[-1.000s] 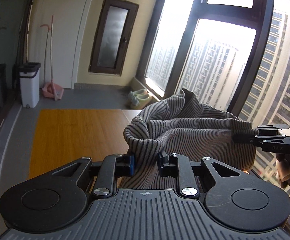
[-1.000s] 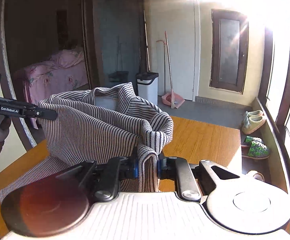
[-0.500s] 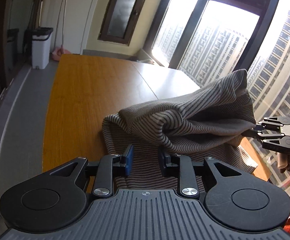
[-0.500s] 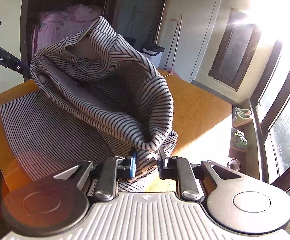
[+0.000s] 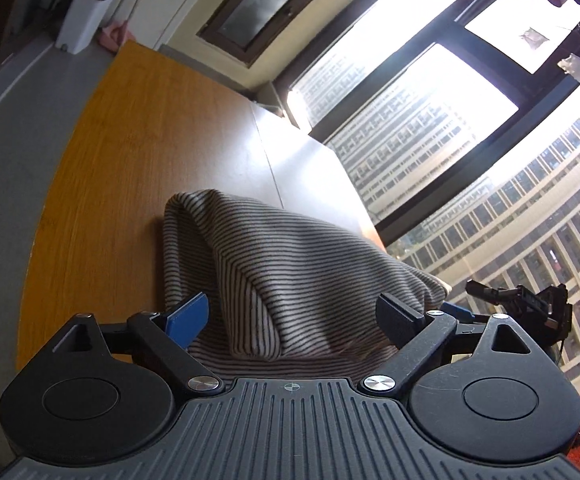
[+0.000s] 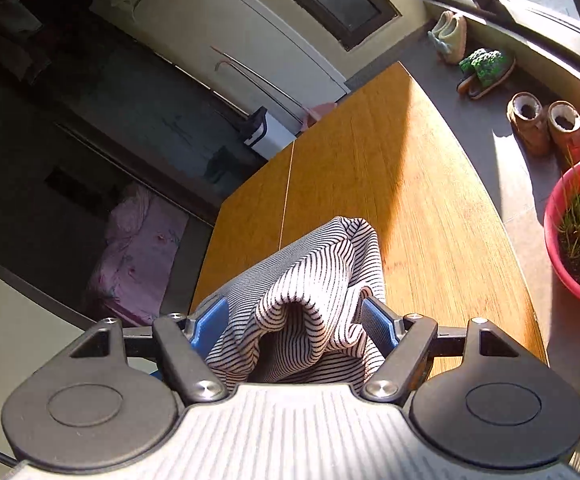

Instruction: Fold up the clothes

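Note:
A grey-and-white striped garment (image 5: 290, 264) lies folded in a soft heap on the wooden table (image 5: 138, 152). My left gripper (image 5: 291, 316) sits low at its near edge. Its jaws are opening wide, with the cloth fold lying loose between them and no pad pressing on it. In the right wrist view the same garment (image 6: 309, 280) bulges up between the blue pads (image 6: 210, 322) of my right gripper (image 6: 293, 324). Those jaws are opening too and do not clamp the cloth. The right gripper (image 5: 489, 294) also shows at the right of the left wrist view, beside the heap.
Bare wood stretches beyond the garment to the far table edge (image 6: 369, 92). Big windows (image 5: 429, 92) run along one side. On the floor stand shoes (image 6: 541, 124), slippers (image 6: 483, 66), a red plant pot (image 6: 561, 240) and a white bin (image 5: 86, 12).
Both grippers held the garment up and shut on it. They brought it down onto the table, rolled, and let go; both sets of jaws now stand wide apart.

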Motion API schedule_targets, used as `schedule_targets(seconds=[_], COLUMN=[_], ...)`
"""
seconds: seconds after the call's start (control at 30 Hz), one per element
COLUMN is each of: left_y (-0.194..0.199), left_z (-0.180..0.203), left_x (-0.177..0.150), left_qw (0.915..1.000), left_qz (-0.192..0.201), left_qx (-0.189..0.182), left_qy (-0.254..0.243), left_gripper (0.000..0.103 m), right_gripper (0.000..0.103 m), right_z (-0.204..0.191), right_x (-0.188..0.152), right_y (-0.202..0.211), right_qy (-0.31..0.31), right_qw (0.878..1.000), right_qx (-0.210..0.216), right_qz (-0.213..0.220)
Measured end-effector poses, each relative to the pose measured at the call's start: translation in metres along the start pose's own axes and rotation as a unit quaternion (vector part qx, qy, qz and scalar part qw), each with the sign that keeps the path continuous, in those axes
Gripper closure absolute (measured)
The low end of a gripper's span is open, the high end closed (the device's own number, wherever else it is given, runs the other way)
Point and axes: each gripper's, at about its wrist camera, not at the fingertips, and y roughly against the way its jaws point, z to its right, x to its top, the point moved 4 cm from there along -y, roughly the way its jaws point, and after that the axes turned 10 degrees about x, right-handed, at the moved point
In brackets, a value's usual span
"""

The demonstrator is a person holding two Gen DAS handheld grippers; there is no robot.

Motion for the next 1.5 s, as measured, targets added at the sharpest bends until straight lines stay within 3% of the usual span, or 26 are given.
schedule_targets(seconds=[0.1, 0.23, 0.27, 0.3, 0.33, 0.4, 0.47, 0.6, 0.67, 0.77, 0.93, 1.03, 1.1, 1.2, 1.27, 1.33, 1.4, 1.5], left_y=[-0.021, -0.048, -0.053, -0.058, -0.062, -0.061, -0.049, -0.014, 0.002, 0.004, -0.029, -0.035, -0.03, -0.025, -0.017, -0.009, -0.006, -0.013], left_z=[0.004, 0.014, 0.016, 0.018, 0.022, 0.031, 0.042, 0.051, 0.051, 0.046, 0.02, 0.006, 0.006, 0.02, 0.033, 0.046, 0.048, 0.042], left_x=[-0.002, -0.006, -0.007, -0.007, -0.005, 0.009, 0.031, 0.061, 0.064, 0.042, -0.006, -0.011, -0.004, 0.015, 0.032, 0.048, 0.053, 0.039], left_qw=[0.9998, 0.9976, 0.9967, 0.9962, 0.9957, 0.9947, 0.9936, 0.9899, 0.9886, 0.9895, 0.9915, 0.9935, 0.9953, 0.9924, 0.9886, 0.984, 0.9833, 0.9849], left_qz=[-0.009, -0.022, -0.025, -0.027, -0.028, -0.012, 0.023, 0.089, 0.106, 0.088, 0.013, 0.005, 0.009, 0.032, 0.066, 0.1, 0.108, 0.088], left_qx=[0.013, 0.05, 0.059, 0.063, 0.067, 0.068, 0.06, 0.048, 0.043, 0.045, 0.078, 0.083, 0.069, 0.069, 0.074, 0.078, 0.081, 0.091], left_qy=[-0.011, -0.044, -0.051, -0.054, -0.058, -0.076, -0.093, -0.099, -0.097, -0.106, -0.103, -0.078, -0.067, -0.097, -0.113, -0.125, -0.122, -0.118], left_gripper=[0.009, 0.01, 0.017, 0.038, 0.048, 0.073, 0.077, 0.077, 0.077, 0.077, 0.077, 0.076, 0.076, 0.077, 0.077, 0.077, 0.077, 0.077], right_gripper=[0.029, 0.029, 0.038, 0.048, 0.063, 0.073, 0.078, 0.078, 0.078, 0.077, 0.074, 0.066, 0.067, 0.075, 0.077, 0.077, 0.077, 0.076], right_z=[-0.005, 0.0, 0.0, -0.002, -0.014, -0.04, -0.074, -0.139, -0.148, -0.133, -0.071, -0.052, -0.057, -0.078, -0.099, -0.113, -0.118, -0.093], right_x=[-0.011, -0.022, -0.025, -0.027, -0.025, -0.02, -0.011, 0.002, -0.001, -0.017, -0.064, -0.071, -0.062, -0.05, -0.038, -0.023, -0.007, -0.005], right_y=[-0.024, -0.066, -0.072, -0.078, -0.082, -0.091, -0.094, -0.084, -0.077, -0.07, -0.08, -0.08, -0.079, -0.086, -0.097, -0.104, -0.11, -0.115], right_qy=[0.058, 0.056, 0.065, 0.077, 0.117, 0.198, 0.285, 0.438, 0.465, 0.443, 0.383, 0.344, 0.323, 0.357, 0.399, 0.419, 0.418, 0.38], right_qw=[0.998, 0.995, 0.994, 0.992, 0.988, 0.974, 0.954, 0.896, 0.883, 0.894, 0.915, 0.93, 0.939, 0.928, 0.913, 0.905, 0.906, 0.921], right_qx=[-0.029, -0.045, -0.053, -0.06, -0.066, -0.079, -0.077, -0.064, -0.065, -0.063, -0.094, -0.102, -0.088, -0.077, -0.071, -0.068, -0.062, -0.071], right_qz=[-0.024, -0.065, -0.073, -0.08, -0.078, -0.075, -0.061, -0.002, 0.009, -0.011, -0.087, -0.08, -0.072, -0.071, -0.057, -0.037, -0.027, -0.044])
